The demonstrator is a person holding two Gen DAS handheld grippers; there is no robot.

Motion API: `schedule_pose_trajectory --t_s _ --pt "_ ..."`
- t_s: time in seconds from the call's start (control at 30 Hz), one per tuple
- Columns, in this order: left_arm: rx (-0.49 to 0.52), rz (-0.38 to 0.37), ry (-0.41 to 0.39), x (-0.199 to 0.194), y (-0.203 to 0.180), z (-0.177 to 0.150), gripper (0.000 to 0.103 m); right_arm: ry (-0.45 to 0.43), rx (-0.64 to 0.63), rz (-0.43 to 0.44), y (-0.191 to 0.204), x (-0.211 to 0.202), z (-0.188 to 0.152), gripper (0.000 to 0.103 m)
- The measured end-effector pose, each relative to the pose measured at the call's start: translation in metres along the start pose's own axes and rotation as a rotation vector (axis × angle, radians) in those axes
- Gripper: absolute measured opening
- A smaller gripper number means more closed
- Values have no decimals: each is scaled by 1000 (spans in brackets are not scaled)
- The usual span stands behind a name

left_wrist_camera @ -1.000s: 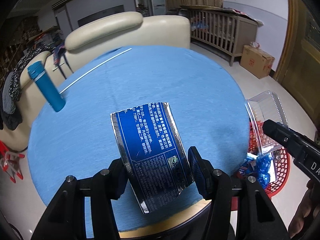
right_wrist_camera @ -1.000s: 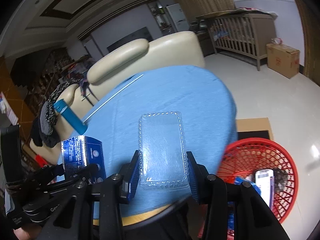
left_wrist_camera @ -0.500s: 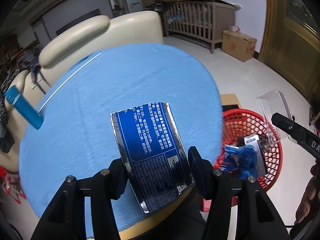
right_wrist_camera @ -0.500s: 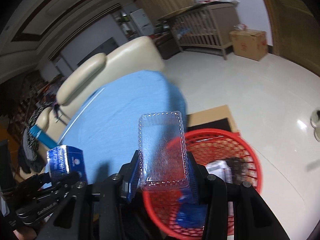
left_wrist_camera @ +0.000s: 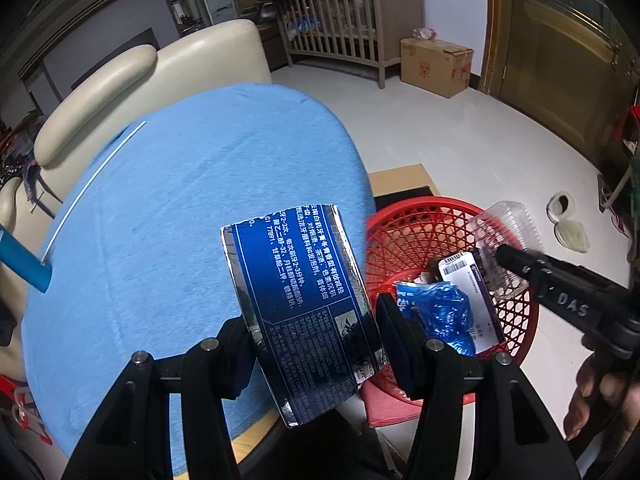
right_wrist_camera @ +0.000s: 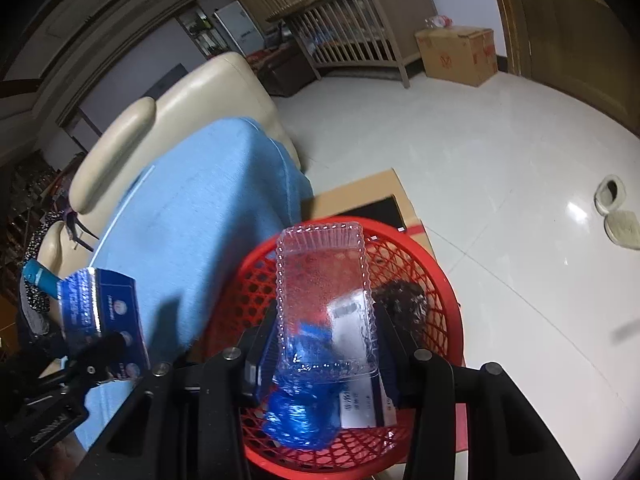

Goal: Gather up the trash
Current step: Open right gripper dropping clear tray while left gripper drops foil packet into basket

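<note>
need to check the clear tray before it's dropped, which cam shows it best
The right wrist view: the clear plastic tray fills the centre, clamped in the right gripper above the red basket. The left wrist view catches only a blurred bit of it at the right edge.

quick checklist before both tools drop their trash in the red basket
1. Right tool gripping clear plastic tray: ok.
2. Tray over red basket: ok.
3. Left tool gripping blue carton: ok.
4. Carton over basket: not ok, mostly above the blue table edge.
5. Room in basket beside blue wrapper and white box: ok.
6. Tools clear of each other: ok.
</note>
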State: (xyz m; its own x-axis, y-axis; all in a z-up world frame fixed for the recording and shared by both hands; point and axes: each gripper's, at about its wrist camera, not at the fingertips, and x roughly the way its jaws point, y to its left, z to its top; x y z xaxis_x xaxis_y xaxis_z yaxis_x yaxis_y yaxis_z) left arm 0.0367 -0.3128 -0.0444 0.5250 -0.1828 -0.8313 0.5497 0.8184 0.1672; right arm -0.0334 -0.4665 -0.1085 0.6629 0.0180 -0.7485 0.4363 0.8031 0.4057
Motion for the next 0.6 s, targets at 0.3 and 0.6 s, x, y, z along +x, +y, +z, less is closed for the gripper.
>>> schedule_pose_trajectory --t_s 0.3,0.6 --pt "27 -14 16 9 -13 4 58 29 58 -10 -16 8 -5 69" --pt "73 -26 30 22 -36 9 58 -109 106 1 -26 -39 13 69"
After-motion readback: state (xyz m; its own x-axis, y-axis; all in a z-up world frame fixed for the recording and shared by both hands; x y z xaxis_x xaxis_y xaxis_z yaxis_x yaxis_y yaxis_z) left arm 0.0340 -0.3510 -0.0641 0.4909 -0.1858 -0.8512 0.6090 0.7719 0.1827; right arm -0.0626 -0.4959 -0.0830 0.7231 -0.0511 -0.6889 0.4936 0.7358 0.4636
